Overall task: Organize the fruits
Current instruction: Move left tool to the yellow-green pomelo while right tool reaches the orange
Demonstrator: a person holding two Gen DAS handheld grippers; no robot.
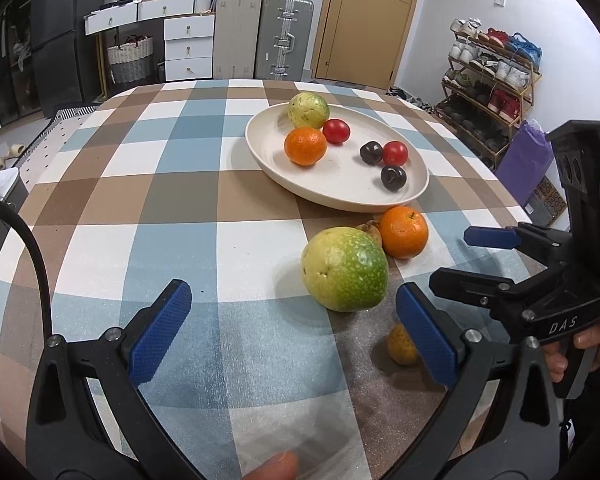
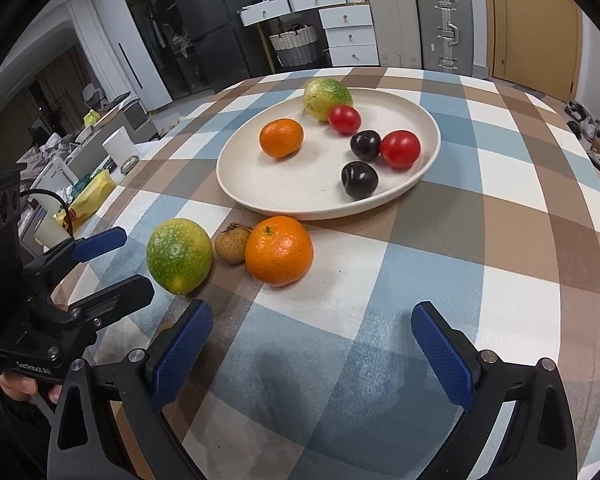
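Green fruit (image 1: 345, 269) beside orange (image 1: 403, 232), near plate (image 1: 340, 196)

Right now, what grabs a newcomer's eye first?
The white plate mid-table, holding six fruits: a green-yellow one, an orange, two red, two dark. Nearer, off the plate on the checked cloth, sit a green fruit, a big orange and a small brown fruit. Both grippers are open and empty.

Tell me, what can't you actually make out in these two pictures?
- Left wrist view: a small yellow-brown fruit is half hidden behind the left claw's finger.
- Left wrist view: the small brown fruit is mostly hidden behind the green-yellow fruit and the orange.
- Both views: the plate's far rim hides behind fruit.
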